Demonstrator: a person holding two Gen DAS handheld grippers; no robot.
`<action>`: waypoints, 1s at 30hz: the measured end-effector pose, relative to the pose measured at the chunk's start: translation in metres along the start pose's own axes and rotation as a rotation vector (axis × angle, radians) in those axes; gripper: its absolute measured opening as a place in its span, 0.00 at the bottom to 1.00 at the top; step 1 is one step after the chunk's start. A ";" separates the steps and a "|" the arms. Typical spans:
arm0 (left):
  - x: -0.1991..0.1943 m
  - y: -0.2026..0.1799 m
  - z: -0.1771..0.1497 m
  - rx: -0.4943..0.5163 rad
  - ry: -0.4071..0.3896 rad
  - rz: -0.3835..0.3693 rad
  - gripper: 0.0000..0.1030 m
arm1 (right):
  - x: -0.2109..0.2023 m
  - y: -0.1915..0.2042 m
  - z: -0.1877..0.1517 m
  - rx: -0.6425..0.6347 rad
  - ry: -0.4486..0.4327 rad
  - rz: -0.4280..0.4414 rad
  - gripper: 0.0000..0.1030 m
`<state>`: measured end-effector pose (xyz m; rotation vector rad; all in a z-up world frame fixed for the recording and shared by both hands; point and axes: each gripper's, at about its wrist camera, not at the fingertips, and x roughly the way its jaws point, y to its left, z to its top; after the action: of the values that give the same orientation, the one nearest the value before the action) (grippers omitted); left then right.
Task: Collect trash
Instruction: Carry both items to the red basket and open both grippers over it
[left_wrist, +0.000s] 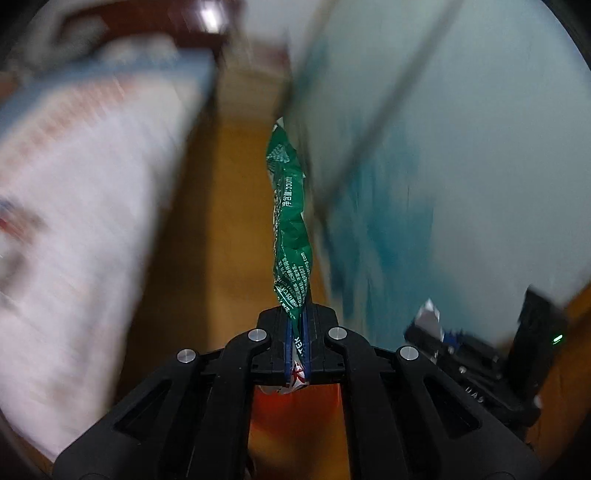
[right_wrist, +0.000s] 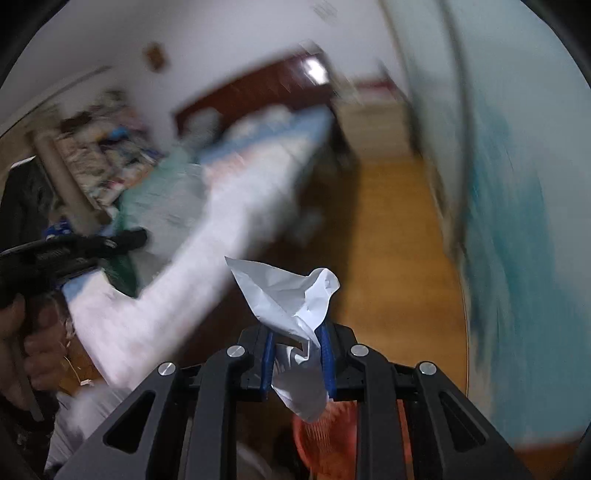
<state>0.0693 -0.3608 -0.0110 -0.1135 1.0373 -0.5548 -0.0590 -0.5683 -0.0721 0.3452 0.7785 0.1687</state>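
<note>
My left gripper (left_wrist: 296, 325) is shut on a twisted green wrapper (left_wrist: 290, 221) that sticks out forward between its pads. My right gripper (right_wrist: 297, 345) is shut on a crumpled white paper (right_wrist: 284, 291) that stands up above the pads and hangs below them. An orange mesh basket (right_wrist: 325, 428) sits under the right gripper; an orange surface (left_wrist: 295, 424) also shows under the left gripper. The right gripper (left_wrist: 476, 354) shows at the lower right of the left wrist view, and the left gripper (right_wrist: 74, 247) shows at the left of the right wrist view, held by a hand.
A bed (right_wrist: 221, 177) with white and blue bedding fills the left side. A pale teal wall (right_wrist: 517, 184) runs along the right. A wooden floor (right_wrist: 391, 229) lies between them. A cluttered shelf (right_wrist: 99, 147) stands at the far left. Both views are motion-blurred.
</note>
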 end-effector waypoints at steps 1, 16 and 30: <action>0.036 -0.005 -0.016 0.016 0.084 0.006 0.03 | 0.012 -0.019 -0.020 0.040 0.041 -0.015 0.21; 0.182 -0.023 -0.089 0.101 0.497 0.102 0.03 | 0.125 -0.087 -0.132 0.243 0.291 -0.054 0.21; 0.169 -0.034 -0.091 0.095 0.507 0.076 0.49 | 0.092 -0.100 -0.121 0.281 0.225 -0.086 0.55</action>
<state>0.0449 -0.4575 -0.1785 0.1592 1.4973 -0.5757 -0.0788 -0.6068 -0.2486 0.5642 1.0411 0.0159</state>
